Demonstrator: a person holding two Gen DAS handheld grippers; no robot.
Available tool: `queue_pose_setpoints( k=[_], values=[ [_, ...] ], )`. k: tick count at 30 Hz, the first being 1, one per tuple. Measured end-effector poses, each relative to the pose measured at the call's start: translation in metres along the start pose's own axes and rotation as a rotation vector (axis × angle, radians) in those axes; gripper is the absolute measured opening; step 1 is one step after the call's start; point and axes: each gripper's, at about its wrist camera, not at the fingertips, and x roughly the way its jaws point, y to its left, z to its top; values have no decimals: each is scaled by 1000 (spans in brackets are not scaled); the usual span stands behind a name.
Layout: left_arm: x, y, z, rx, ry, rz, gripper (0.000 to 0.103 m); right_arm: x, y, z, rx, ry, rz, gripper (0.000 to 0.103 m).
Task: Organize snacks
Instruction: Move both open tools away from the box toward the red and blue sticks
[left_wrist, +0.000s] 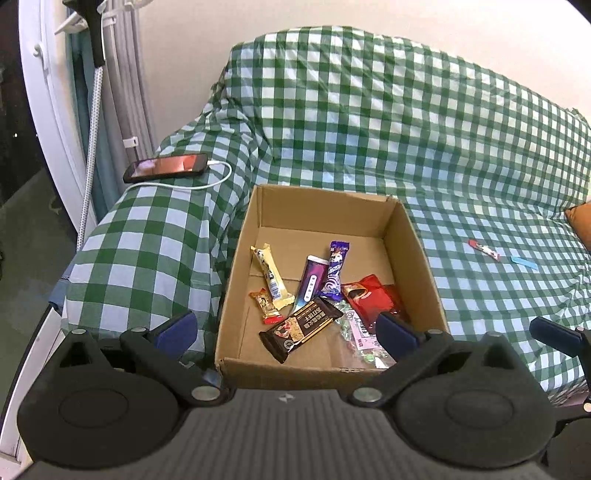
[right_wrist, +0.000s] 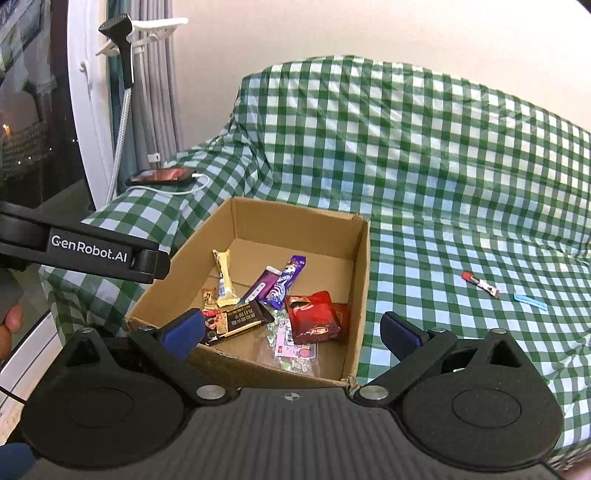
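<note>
Snacks (left_wrist: 306, 295) already lie in the cardboard box (left_wrist: 421, 254) on the checked sofa cover (left_wrist: 369, 122), near its left end. Two more remain outside on the cover, well apart to the right: a red stick packet (right_wrist: 480, 284) and a blue strip (right_wrist: 530, 302). The left tool (left_wrist: 284, 332) and the right tool (right_wrist: 291, 332) both stand wide open and empty. The right tool should probably approach the red packet low, jaws across its narrow width
</note>
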Motion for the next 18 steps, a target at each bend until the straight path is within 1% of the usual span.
queue_pose_setpoints(
  k=[10, 18],
  values=[
    [-29, -11, -8, 35, -60, -6, 103, -33, 0, -5, 15, -64, -13, 102],
    [-35, -18, -7, 50, -68, -7, 103, -42, -5, -9, 30, -85, -19, 102]
  ],
)
